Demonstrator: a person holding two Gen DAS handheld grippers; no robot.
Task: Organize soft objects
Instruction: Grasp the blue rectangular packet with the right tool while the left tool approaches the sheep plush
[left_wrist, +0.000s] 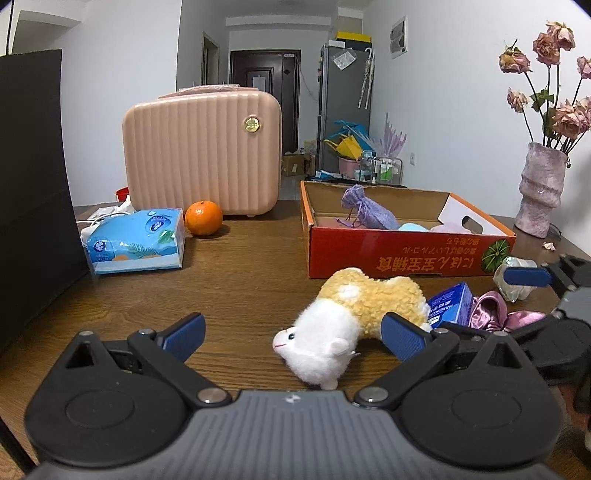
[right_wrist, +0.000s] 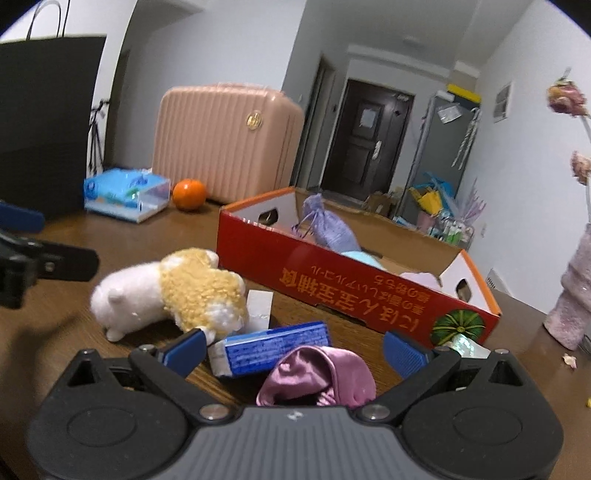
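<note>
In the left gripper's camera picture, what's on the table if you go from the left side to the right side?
Tissue pack → orange → plush hamster → blue box → pink satin pouch → vase.

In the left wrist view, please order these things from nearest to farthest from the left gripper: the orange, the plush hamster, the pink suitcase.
From the left gripper:
1. Plush hamster, between the open jaws, slightly right.
2. Orange, farther back on the table, left of center.
3. Pink suitcase, behind the orange, at the table's far edge.
</note>
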